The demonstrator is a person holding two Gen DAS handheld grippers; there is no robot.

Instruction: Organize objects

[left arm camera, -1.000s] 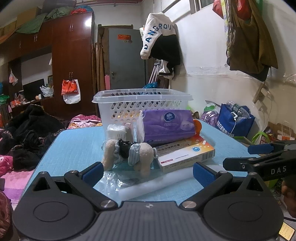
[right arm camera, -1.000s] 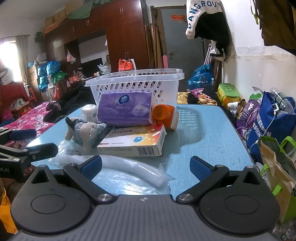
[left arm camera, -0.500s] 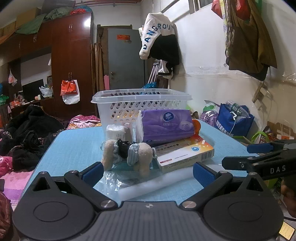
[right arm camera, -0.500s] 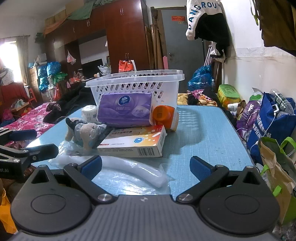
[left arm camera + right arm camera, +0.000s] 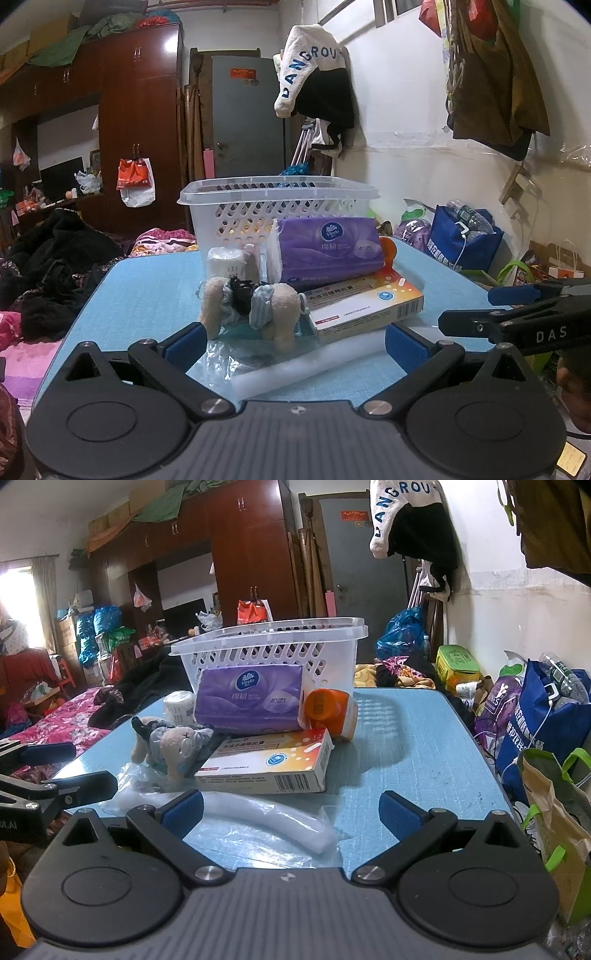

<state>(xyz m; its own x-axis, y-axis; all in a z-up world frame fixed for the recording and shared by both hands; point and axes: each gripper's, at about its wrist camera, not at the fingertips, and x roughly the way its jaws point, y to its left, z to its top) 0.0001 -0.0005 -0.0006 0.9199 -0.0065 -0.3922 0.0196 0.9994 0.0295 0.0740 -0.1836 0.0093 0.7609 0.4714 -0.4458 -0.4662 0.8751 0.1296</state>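
While both cameras look over the same blue table [image 5: 147, 280], each one sees a bit more on its own side. The white basket [image 5: 277, 206] stands at the back of the table, and its inside is hidden from both views. The purple tissue pack [image 5: 328, 247] leans against the front of the basket and rests on the medicine box [image 5: 365, 306], which lies flat in front of it.

Only the right view shows the orange bottle [image 5: 330, 714] well; it lies on its side just beside the tissue pack. From the left view only a small orange edge peeks out behind the pack.

The plush toy [image 5: 251, 306] sits to the left of the box, and its face shows only in the right view. The small white roll [image 5: 225, 260] stands behind the toy, partly covered by it. A clear plastic bag with a long white thing inside [image 5: 273, 819] lies nearest, and it is hard to tell what it is.

The left gripper [image 5: 293, 338] is spread wide and holds nothing. The right gripper [image 5: 291, 808] is spread wide too, with nothing between its blue pads. Each one hangs over the near edge of the table, above the plastic bag. Each view also catches the other gripper at its side edge.
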